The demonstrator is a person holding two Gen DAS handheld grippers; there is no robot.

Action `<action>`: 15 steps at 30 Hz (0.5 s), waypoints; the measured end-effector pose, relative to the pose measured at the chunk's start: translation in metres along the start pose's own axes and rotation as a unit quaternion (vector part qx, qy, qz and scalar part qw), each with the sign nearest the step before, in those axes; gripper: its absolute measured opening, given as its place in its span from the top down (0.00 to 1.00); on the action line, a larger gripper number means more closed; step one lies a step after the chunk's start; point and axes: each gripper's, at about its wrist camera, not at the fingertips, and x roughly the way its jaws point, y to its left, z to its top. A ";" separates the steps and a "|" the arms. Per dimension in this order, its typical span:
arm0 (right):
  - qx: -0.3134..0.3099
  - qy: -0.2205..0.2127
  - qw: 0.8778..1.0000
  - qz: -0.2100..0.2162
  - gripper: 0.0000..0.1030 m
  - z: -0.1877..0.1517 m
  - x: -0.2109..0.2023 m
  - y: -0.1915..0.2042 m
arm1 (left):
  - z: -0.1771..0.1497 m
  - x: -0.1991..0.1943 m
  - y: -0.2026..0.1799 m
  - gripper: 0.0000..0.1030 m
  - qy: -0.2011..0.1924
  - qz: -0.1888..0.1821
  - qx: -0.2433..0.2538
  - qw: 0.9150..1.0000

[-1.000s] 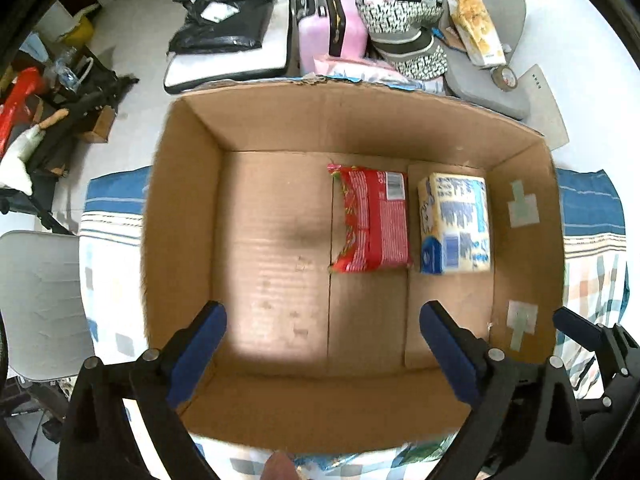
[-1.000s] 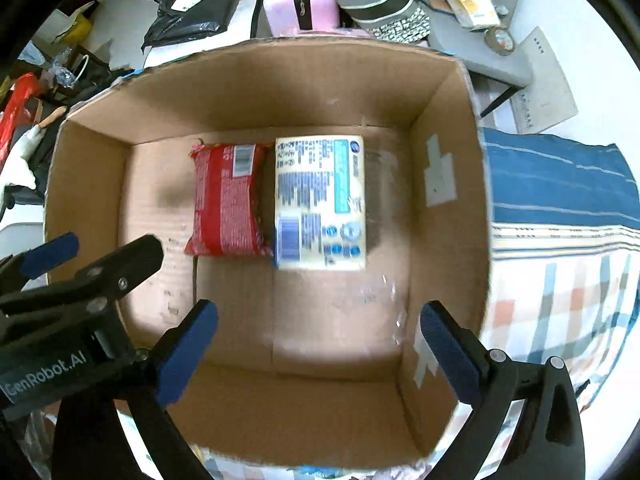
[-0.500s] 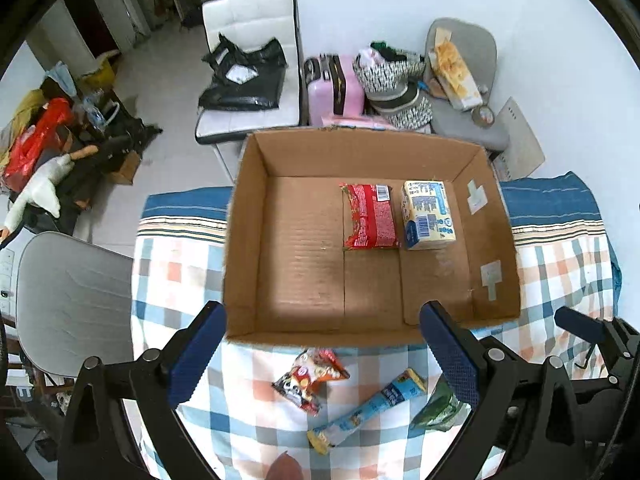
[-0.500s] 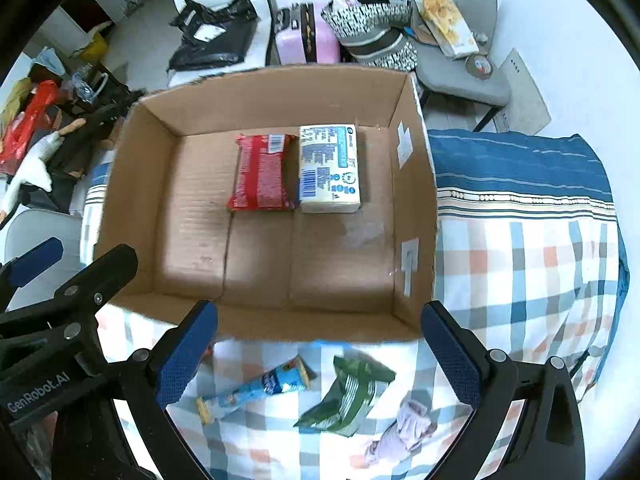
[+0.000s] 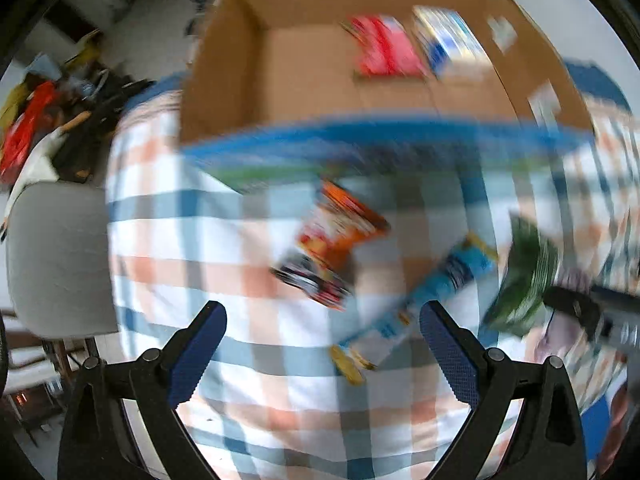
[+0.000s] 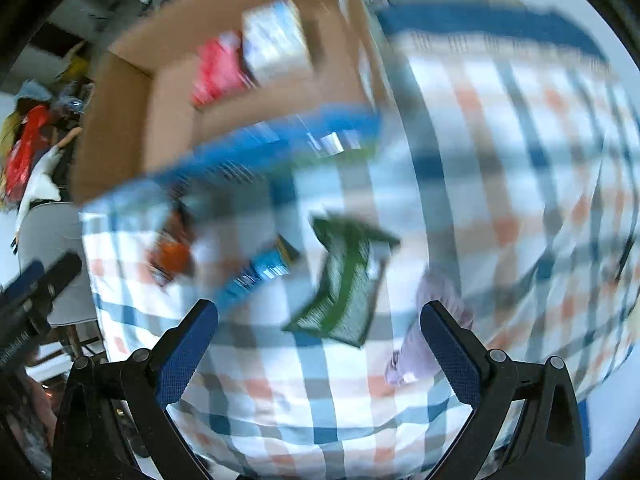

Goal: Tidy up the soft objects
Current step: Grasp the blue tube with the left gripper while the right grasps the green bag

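Both views are motion-blurred. A cardboard box (image 5: pixel 304 80) holds a red packet (image 5: pixel 384 52) and a white-blue pack (image 5: pixel 448 40). On the checked cloth (image 5: pixel 240 264) lie an orange snack bag (image 5: pixel 336 236), a long blue packet (image 5: pixel 424 300) and a green bag (image 5: pixel 524 272). My left gripper (image 5: pixel 322 336) is open and empty above the cloth, just in front of the orange bag. My right gripper (image 6: pixel 318 336) is open and empty, with the green bag (image 6: pixel 344 280) just ahead between its fingers. A lilac soft item (image 6: pixel 424 332) lies by its right finger.
A grey chair (image 5: pixel 56 256) stands left of the table. Clutter with a red bag (image 5: pixel 24 136) lies on the floor at far left. The box (image 6: pixel 168 92) fills the far side of the table; the cloth's right part (image 6: pixel 520 160) is bare.
Both grippers have pulled back from over the box and dropped toward the cloth. The loose packets in front of the box now fill the views. Both stay open.
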 end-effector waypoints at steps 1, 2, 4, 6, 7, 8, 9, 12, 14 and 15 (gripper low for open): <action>0.009 0.013 1.000 -0.003 0.00 -0.001 0.015 -0.007 | -0.002 0.006 -0.008 0.04 0.003 0.002 0.014 1.000; 0.013 0.019 1.000 -0.004 0.00 0.000 0.024 -0.011 | -0.004 0.013 -0.017 0.04 0.007 0.007 0.029 1.000; 0.027 0.034 0.999 0.004 0.00 0.001 0.045 -0.018 | -0.007 0.027 -0.031 0.04 0.017 0.007 0.052 0.998; 0.041 0.051 0.998 0.014 0.06 0.003 0.063 -0.023 | -0.006 0.042 -0.041 0.04 0.033 0.009 0.069 0.997; 0.046 0.057 0.997 0.020 0.08 0.003 0.069 -0.025 | -0.006 0.048 -0.044 0.04 0.041 0.009 0.073 0.996; 0.053 0.064 0.996 0.025 0.13 0.003 0.076 -0.027 | -0.007 0.056 -0.046 0.04 0.052 0.004 0.075 0.996; 0.058 0.069 0.995 0.030 0.21 0.003 0.080 -0.028 | -0.008 0.063 -0.047 0.05 0.064 -0.007 0.074 0.995; 0.062 0.081 0.994 0.038 0.44 0.000 0.087 -0.033 | -0.016 0.075 -0.050 0.20 0.103 -0.071 0.057 0.990; 0.055 0.083 0.995 0.031 0.51 -0.003 0.084 -0.036 | -0.025 0.077 -0.055 0.20 0.120 -0.105 0.050 0.986; 0.051 0.083 0.995 0.023 0.53 -0.004 0.082 -0.037 | -0.029 0.076 -0.059 0.20 0.124 -0.123 0.053 0.983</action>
